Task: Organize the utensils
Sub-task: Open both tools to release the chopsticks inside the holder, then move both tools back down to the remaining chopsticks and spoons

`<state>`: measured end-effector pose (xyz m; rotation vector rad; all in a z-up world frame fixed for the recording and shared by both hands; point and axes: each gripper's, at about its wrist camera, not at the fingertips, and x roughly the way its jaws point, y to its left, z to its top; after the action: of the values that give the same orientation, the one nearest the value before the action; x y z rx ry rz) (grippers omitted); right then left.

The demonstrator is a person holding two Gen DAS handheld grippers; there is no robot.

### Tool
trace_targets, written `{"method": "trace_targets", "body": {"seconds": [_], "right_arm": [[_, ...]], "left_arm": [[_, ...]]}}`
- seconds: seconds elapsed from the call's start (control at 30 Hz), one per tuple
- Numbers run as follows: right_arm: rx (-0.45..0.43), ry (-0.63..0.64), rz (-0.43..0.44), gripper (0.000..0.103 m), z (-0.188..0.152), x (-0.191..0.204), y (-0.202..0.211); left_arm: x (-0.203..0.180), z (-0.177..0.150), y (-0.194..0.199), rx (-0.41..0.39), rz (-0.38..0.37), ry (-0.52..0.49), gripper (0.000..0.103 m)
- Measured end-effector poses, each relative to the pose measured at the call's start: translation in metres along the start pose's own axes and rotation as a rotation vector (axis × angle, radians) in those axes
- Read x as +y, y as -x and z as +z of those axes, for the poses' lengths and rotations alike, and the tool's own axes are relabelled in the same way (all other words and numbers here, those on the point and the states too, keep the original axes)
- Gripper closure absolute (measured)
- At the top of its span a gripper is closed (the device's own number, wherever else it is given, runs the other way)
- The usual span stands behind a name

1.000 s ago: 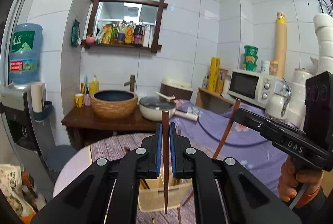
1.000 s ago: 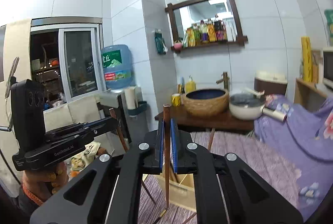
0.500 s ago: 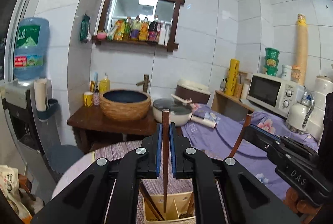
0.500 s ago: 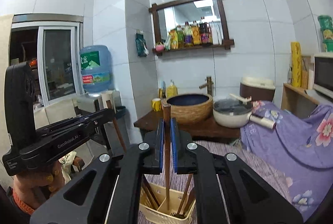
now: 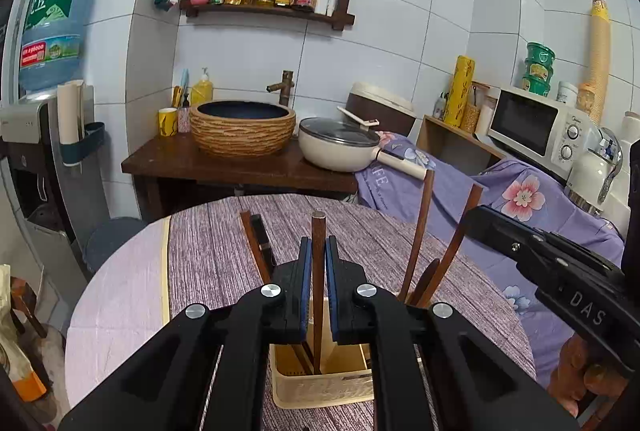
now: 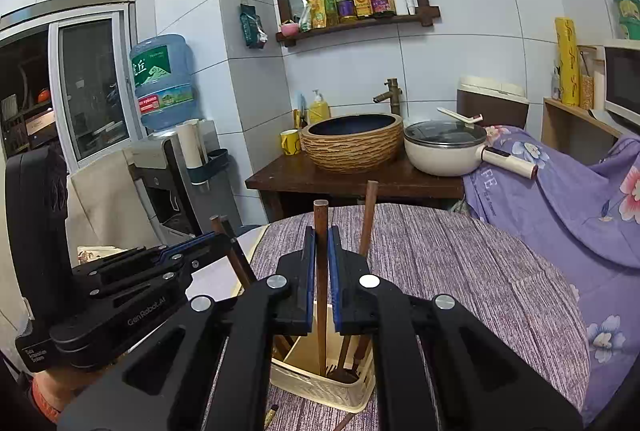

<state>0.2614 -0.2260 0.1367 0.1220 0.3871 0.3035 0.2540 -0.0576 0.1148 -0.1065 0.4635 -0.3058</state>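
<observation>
My left gripper (image 5: 318, 243) is shut on a brown wooden stick (image 5: 318, 227) that stands upright, its lower end inside the cream utensil basket (image 5: 320, 389) on the round table (image 5: 208, 251). My right gripper (image 6: 321, 231) is shut on a similar brown stick (image 6: 321, 215), whose tip also reaches into the basket (image 6: 316, 385). Several other wooden utensils (image 5: 418, 231) lean in the basket. Each view shows the other gripper beside the basket: the right one (image 5: 474, 217) and the left one (image 6: 222, 237).
A purple striped cloth covers the table. Behind it stands a dark wooden stand (image 5: 224, 167) with a woven basin (image 5: 242, 127) and a cream pan (image 5: 340, 147). A water dispenser (image 6: 168, 167) is at the left, a microwave (image 5: 536, 127) at the right. A loose utensil (image 6: 271, 413) lies by the basket.
Both grippers have come down and forward with their sticks. The stick ends, which hung above the basket before, now sit inside it.
</observation>
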Motion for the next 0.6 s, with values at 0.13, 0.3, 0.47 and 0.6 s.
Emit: {"method": "trace_targets", "body": {"seconds": [0.13, 0.3, 0.47, 0.6], "right_arm": [[0.006, -0.015, -0.012, 0.096, -0.005, -0.006, -0.004], [-0.006, -0.029, -0.03, 0.096, -0.008, -0.012, -0.003], [-0.031, 0.001, -0.055, 0.079, -0.016, -0.01, 0.009], [-0.063, 0.019, -0.08, 0.063, -0.032, -0.009, 0.033]], "left_arm": [[0.0, -0.001, -0.001, -0.004, 0.01, -0.007, 0.096], [0.001, -0.001, 0.001, -0.01, 0.009, -0.007, 0.091], [0.001, -0.012, 0.021, -0.059, 0.019, -0.01, 0.05], [0.003, -0.031, 0.04, -0.07, 0.054, -0.037, 0.043]]}}
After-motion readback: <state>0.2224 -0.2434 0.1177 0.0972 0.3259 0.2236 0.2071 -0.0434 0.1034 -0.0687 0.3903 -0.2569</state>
